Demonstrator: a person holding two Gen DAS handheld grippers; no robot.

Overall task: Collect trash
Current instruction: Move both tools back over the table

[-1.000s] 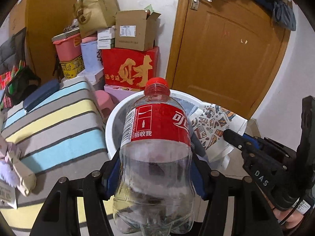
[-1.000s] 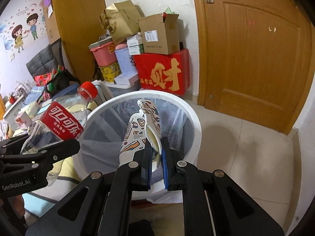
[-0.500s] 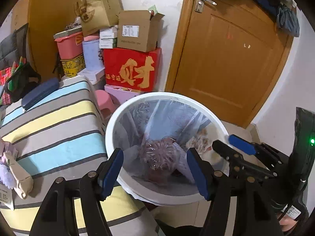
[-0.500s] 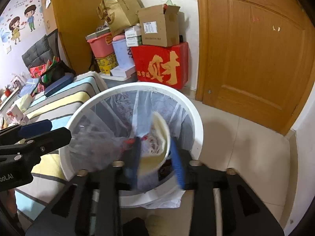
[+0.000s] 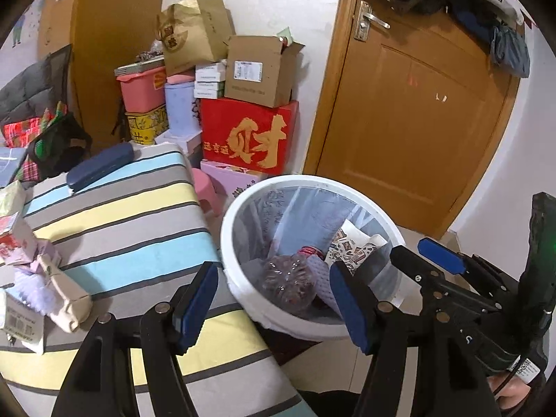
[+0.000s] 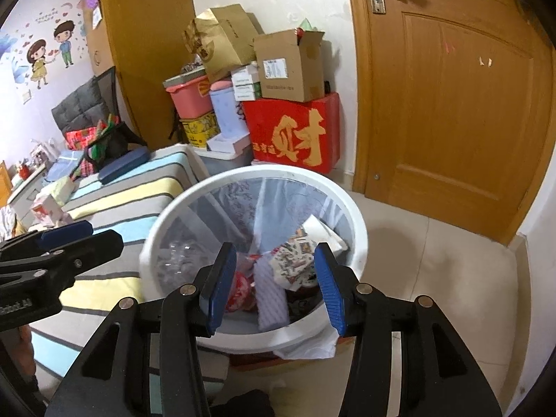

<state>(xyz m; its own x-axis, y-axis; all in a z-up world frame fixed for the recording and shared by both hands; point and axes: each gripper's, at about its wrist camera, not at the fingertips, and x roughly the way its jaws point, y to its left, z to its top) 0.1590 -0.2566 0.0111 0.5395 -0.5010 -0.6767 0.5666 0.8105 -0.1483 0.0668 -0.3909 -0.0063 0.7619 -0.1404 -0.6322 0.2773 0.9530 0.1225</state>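
Both the left gripper (image 5: 272, 304) and right gripper (image 6: 274, 286) hung with jaws apart and empty over the bin (image 6: 354, 219), the bottle (image 5: 292, 283) lying inside below them.

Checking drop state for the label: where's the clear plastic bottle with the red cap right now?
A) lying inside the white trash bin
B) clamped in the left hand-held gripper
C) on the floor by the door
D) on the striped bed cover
A: the plastic bottle lies inside the white trash bin, beside the patterned paper cup; the left hand-held gripper is open and empty.

A waste bin (image 6: 354, 215) is set on the floor right of a striped cushion (image 6: 139, 194). A bottle (image 5: 292, 281) and a paper cup (image 5: 354, 246) are lodged inside it. Boxes (image 6: 295, 139) are stacked behind, against the far wall, left of a door (image 6: 451, 104).
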